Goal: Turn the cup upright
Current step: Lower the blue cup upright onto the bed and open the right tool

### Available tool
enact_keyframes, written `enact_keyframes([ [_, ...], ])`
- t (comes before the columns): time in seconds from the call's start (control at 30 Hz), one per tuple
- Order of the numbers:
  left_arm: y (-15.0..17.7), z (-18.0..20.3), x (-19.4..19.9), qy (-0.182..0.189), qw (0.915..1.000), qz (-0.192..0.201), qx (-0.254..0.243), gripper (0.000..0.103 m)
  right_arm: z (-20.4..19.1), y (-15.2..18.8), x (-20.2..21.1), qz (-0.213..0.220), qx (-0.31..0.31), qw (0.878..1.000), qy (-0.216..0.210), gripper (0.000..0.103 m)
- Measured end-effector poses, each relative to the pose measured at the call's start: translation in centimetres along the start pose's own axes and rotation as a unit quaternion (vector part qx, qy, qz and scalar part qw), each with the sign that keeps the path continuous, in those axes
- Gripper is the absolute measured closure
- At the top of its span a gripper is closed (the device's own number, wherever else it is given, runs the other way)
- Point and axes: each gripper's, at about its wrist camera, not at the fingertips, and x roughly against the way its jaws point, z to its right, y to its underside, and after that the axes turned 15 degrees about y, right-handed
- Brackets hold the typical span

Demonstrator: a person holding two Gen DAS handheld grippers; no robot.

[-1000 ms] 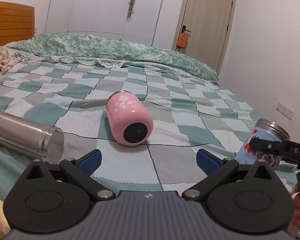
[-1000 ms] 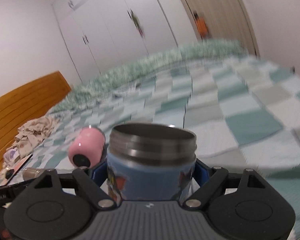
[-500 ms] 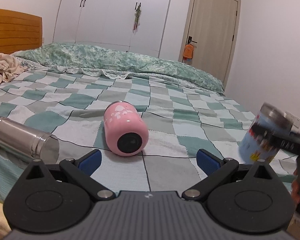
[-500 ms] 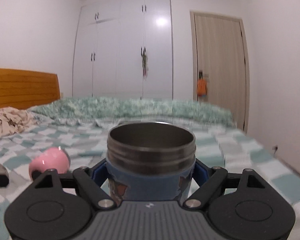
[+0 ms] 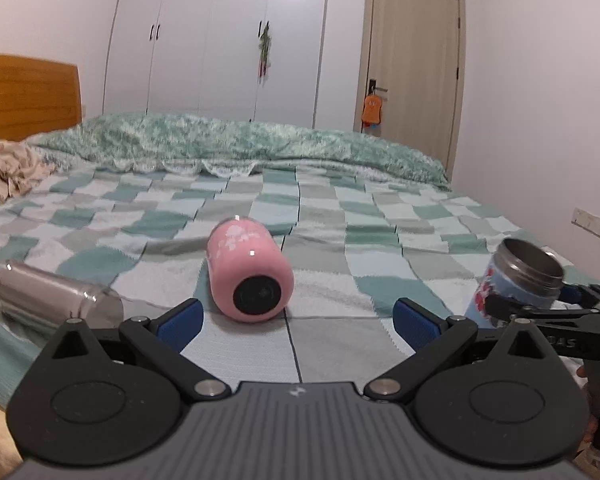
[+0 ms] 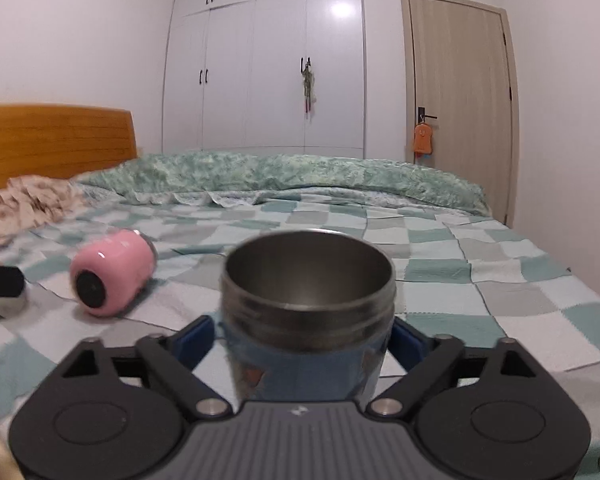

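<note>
My right gripper [image 6: 302, 336] is clenched on the blue cup [image 6: 306, 312], its blue pads pressed against either side of the printed body just under the steel threaded rim. The cup's open mouth faces up, and from the left wrist view the blue cup [image 5: 516, 284] leans a little, at the near right of the bed, with the right gripper [image 5: 540, 312] wrapped round its lower part; I cannot tell whether its base touches the quilt. My left gripper [image 5: 296, 318] holds nothing, its jaws spread wide above the checked quilt [image 5: 340, 240]. Between those jaws and a bit farther on lies the pink cup [image 5: 250, 272], on its side with its black round end facing me. To the left of it, near the bed's edge, a steel cup [image 5: 52, 300] also lies on its side. At the far end of the bed I see a green floral duvet [image 5: 240, 144], with a wooden headboard [image 5: 28, 96] at far left, white wardrobes [image 5: 220, 36] behind and a door [image 5: 414, 64] at far right.
</note>
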Motion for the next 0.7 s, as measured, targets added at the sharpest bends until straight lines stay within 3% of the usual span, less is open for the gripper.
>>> enact_keyframes([
  [0.33,0.8,1.9,6.0,0.009,0.9969,0.073,-0.03,0.0,1.0,-1.1,11.3,0.116,-0.027,0.993,-0.002,0.0],
  [0.53,4.1,2.6,9.2,0.002,0.9952,0.092,-0.034,0.0,-0.1,2.1,16.1,0.11,-0.016,0.993,-0.024,0.0],
  [0.7,7.4,2.7,10.4,-0.013,0.9953,0.084,-0.047,0.0,-1.1,5.5,17.5,0.105,0.014,0.994,-0.007,0.0],
])
